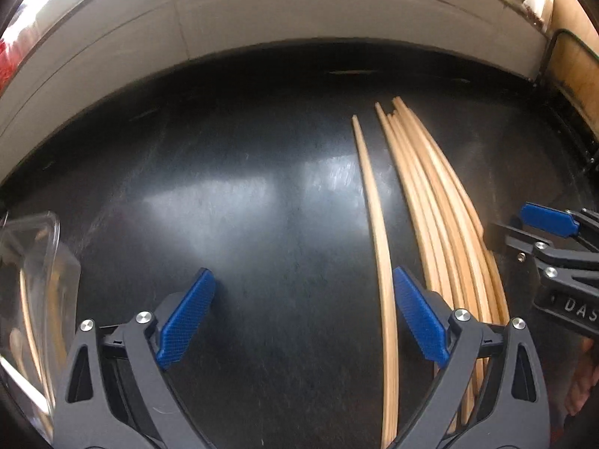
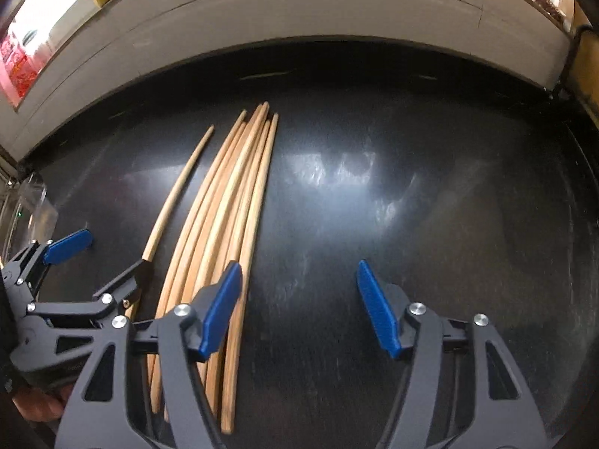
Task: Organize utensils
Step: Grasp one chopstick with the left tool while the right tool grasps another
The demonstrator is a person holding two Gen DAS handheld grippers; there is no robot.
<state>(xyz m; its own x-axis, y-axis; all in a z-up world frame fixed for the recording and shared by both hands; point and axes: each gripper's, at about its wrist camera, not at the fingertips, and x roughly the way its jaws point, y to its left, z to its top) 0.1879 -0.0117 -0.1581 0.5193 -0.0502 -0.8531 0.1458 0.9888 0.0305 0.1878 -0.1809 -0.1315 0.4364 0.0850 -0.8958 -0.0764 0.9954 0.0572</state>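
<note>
- Black glossy tabletop (image 1: 243, 194), pale wall band behind; both grippers tilted down over it, nothing held.
- Left gripper (image 1: 303, 314): jaws wide apart, empty. Its right finger (image 1: 419, 318) sits in the gap between the lone chopstick (image 1: 378, 224) and the bundle of chopsticks (image 1: 438, 202), so the lone stick lies just inside that jaw.
- Right gripper (image 2: 295, 307): jaws apart, empty. Its left finger (image 2: 221, 307) overlaps the bundle's right edge; the bundle lies left of its opening, not between the pads.
- Long axis: all sticks run away from the fingers, near end under the grippers, tapered tips toward the wall.
- Judgement: left hand is nearer the lone stick and almost straddles it; right hand would need to shift left to straddle the bundle.
- Clear container (image 1: 33, 262) at far left edge, likely the drop spot.
</note>
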